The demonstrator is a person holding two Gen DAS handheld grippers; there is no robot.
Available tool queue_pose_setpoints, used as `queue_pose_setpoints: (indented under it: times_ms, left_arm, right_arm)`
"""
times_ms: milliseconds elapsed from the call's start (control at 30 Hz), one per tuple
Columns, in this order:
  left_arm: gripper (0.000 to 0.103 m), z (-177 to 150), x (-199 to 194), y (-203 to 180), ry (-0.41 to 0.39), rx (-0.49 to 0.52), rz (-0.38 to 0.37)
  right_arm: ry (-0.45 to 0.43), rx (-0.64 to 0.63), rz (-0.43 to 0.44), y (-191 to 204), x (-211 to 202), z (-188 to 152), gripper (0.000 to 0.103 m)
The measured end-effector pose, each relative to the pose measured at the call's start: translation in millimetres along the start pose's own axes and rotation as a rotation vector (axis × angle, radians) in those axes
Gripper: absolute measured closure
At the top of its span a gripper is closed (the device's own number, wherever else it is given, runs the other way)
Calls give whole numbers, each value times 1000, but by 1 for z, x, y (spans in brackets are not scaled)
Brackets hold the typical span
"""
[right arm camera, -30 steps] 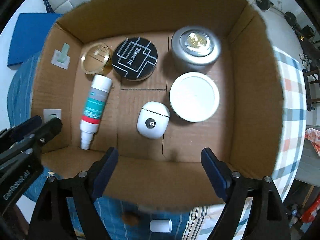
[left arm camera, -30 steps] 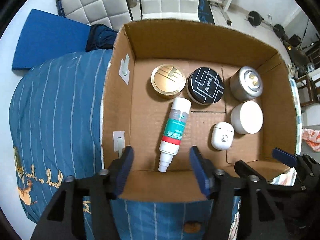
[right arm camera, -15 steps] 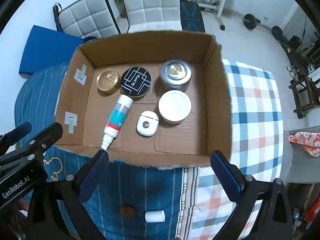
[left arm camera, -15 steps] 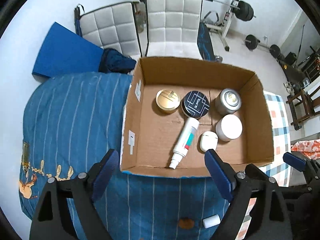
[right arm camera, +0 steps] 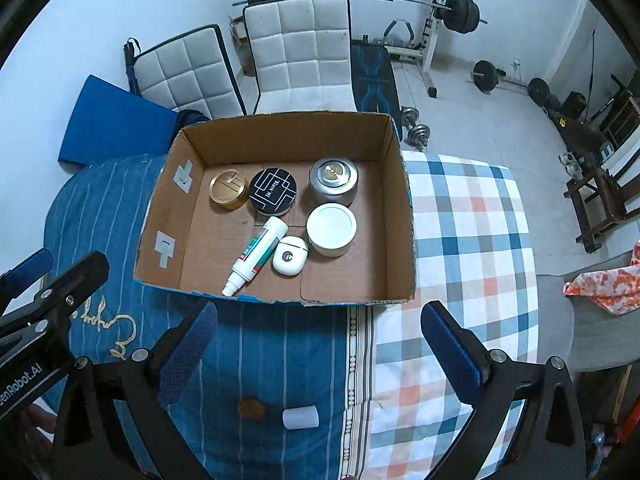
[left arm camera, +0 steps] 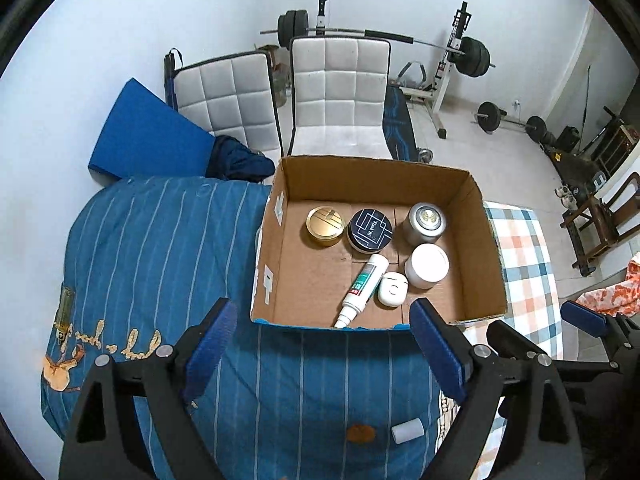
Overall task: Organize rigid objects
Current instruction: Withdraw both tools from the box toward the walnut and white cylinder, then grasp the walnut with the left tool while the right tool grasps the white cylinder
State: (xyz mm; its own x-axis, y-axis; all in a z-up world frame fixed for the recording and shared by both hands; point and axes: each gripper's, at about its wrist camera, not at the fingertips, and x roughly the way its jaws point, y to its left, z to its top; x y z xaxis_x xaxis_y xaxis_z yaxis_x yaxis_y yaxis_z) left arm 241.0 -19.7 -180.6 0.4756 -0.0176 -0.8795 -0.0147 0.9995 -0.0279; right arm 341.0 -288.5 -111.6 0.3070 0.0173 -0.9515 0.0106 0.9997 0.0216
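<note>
An open cardboard box (left arm camera: 280, 240) (right arm camera: 400, 216) stands on the bed. Inside lie a gold tin (left arm camera: 325, 224) (right arm camera: 228, 189), a black tin (left arm camera: 369, 229) (right arm camera: 273, 191), a silver puck light (left arm camera: 426, 219) (right arm camera: 333, 178), a white jar (left arm camera: 426, 265) (right arm camera: 331, 229), a white earbud case (left arm camera: 393, 289) (right arm camera: 290, 255) and a white tube (left arm camera: 362, 289) (right arm camera: 256, 254) lying flat. My left gripper (left arm camera: 322, 348) and right gripper (right arm camera: 320, 354) both hang open and empty above the bedding, in front of the box. A small white cap (left arm camera: 407, 431) (right arm camera: 300, 418) and a brown round piece (left arm camera: 361, 434) (right arm camera: 251, 409) lie on the bedding.
The bed carries a blue striped cover (left arm camera: 160, 260) on the left and a checked cover (right arm camera: 460, 240) on the right. Two white padded chairs (left arm camera: 336, 100), a blue mat (left arm camera: 148, 136) and weight equipment (right arm camera: 440, 4) stand behind the bed.
Both grippers have risen and pulled back out of the box, so the whole box and the room now show. Both sets of jaws have spread wider.
</note>
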Motion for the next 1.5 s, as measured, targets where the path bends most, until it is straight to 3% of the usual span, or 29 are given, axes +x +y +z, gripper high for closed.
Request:
queue_pose_setpoints:
  times_ms: [200, 333, 533, 633, 733, 800, 933, 967, 1100, 1500]
  left_arm:
    - [15, -30, 5, 4, 37, -2, 30]
    - [15, -68, 36, 7, 146, 7, 54]
    - [15, -131, 108, 8, 375, 9, 64]
    - [15, -152, 130, 8, 439, 3, 62]
    - [15, -167, 144, 7, 480, 1, 63]
    - [15, -173, 151, 7, 501, -2, 60]
    - [15, -180, 158, 3, 527, -4, 48]
    - [15, -181, 160, 1, 532, -1, 44]
    - [15, -186, 166, -9, 551, 15, 17]
    - [15, -208, 196, -74, 610, 126, -27]
  right_arm:
    - [30, 3, 10, -7, 2, -23, 0]
    - [159, -5, 23, -13, 40, -64, 0]
    - [403, 12, 59, -12, 128, -135, 0]
    - [460, 31, 77, -8, 157, -157, 0]
    - [474, 45, 76, -4, 175, -168, 1]
    - [479, 49, 75, -3, 184, -172, 11]
    - [483, 24, 45, 2, 198, -182, 51]
    - [470, 17, 33, 2, 197, -184, 53]
    - [461, 24, 29, -5, 192, -191, 54]
    - [451, 124, -21, -76, 174, -198, 54]
